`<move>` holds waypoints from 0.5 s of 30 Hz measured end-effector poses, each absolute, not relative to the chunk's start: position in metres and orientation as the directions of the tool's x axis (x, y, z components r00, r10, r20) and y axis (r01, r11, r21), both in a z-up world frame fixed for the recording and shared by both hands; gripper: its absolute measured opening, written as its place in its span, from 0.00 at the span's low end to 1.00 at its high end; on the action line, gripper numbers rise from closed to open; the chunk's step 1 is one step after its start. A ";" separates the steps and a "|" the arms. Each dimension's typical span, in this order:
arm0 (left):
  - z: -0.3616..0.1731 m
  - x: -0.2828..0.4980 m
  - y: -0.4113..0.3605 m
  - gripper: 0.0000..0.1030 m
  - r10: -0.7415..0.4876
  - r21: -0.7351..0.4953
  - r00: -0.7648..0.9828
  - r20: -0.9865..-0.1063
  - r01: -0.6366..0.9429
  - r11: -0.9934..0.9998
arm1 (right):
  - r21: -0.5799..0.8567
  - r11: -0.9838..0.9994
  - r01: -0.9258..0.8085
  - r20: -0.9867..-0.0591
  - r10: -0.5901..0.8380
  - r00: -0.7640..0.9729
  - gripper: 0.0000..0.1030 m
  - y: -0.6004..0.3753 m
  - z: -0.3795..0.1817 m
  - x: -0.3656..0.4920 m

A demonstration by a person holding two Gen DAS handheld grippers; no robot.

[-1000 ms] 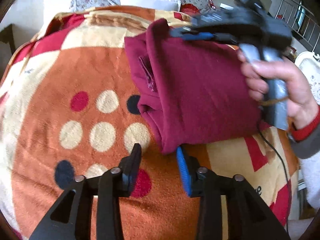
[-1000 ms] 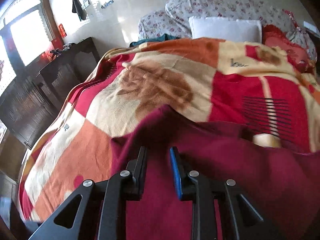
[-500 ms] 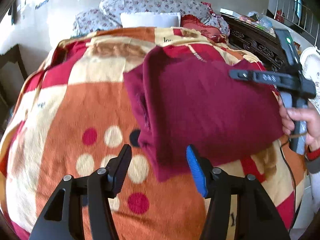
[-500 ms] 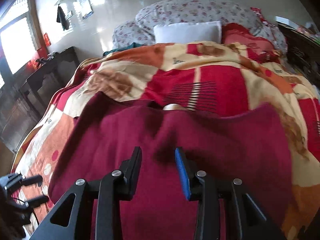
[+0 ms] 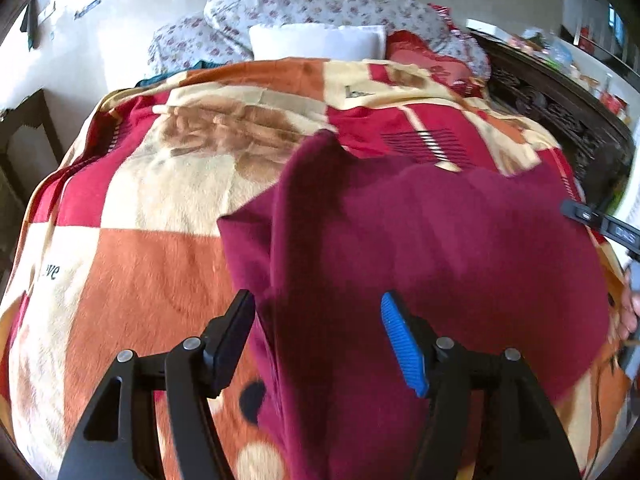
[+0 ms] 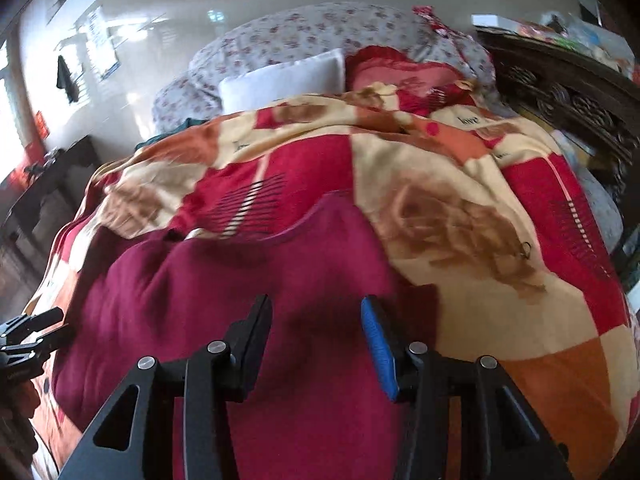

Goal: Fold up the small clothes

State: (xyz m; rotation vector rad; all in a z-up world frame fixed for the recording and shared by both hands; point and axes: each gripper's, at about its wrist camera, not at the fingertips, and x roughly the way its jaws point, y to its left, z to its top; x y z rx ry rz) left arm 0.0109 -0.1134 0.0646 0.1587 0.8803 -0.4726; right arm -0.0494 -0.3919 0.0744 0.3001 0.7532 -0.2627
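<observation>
Maroon garment (image 5: 420,248) found part-folded on the blanket (image 5: 152,264), beneath both spread grippers.
Left wrist view: left gripper (image 5: 316,340) is held open, empty, over the near-left folded edge, which runs away from the fingers. Right wrist view: right gripper (image 6: 316,336) is likewise open, empty, over the garment's near-right portion.

Patchwork blanket (image 5: 152,264) on bed, white pillow (image 5: 316,42), floral quilt (image 5: 320,4), dark carved cabinet (image 6: 568,96)
</observation>
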 end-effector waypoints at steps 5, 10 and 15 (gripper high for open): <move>0.053 0.045 -0.115 0.63 -0.334 -0.119 0.517 -0.788 0.405 0.907 | 0.140 0.928 0.346 -0.725 -0.142 0.674 0.47 -0.402 0.058 -0.025; 0.043 0.063 -0.114 0.78 -0.337 -0.154 0.507 -0.793 0.370 0.916 | 0.128 0.927 0.353 -0.748 -0.143 0.648 0.47 -0.409 0.045 -0.006; 0.040 0.061 -0.103 0.82 -0.352 -0.196 0.500 -0.791 0.338 0.920 | 0.136 0.923 0.359 -0.727 -0.154 0.669 0.49 -0.401 0.057 -0.020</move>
